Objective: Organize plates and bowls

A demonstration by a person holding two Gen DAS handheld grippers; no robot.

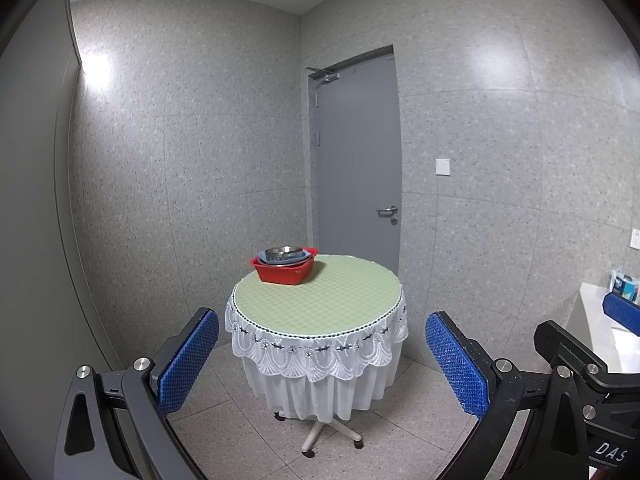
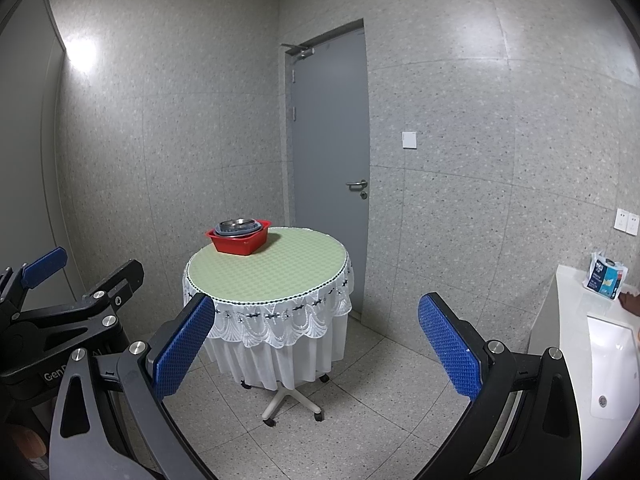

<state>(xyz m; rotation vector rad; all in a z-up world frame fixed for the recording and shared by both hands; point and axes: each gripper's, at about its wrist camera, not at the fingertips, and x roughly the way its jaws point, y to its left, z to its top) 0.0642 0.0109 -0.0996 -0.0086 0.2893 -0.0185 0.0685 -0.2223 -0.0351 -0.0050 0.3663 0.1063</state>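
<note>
- Left gripper (image 1: 322,354): blue pads spread wide, nothing between them, held in the air well short of the round table (image 1: 320,296).
- Right gripper (image 2: 316,346): also wide apart and empty, alongside the left one; each shows at the edge of the other's view.
- Task's things: a red basin (image 1: 285,269) on the table's far-left part, with a grey-blue dish and a metal bowl (image 1: 279,252) nested in it. Rest of the tabletop bare.
- Key relation: the basin lies ahead and above both grippers, slightly left of the left gripper's axis, more clearly left of the right's. I judge the left nearer in line.
- The dishes already sit gathered in the basin; this fits either a tidied end or a stack awaiting sorting.
- Right view alone shows a white counter with a sink (image 2: 612,364) and a small packet (image 2: 606,276); the left view catches only the counter's corner.
</note>
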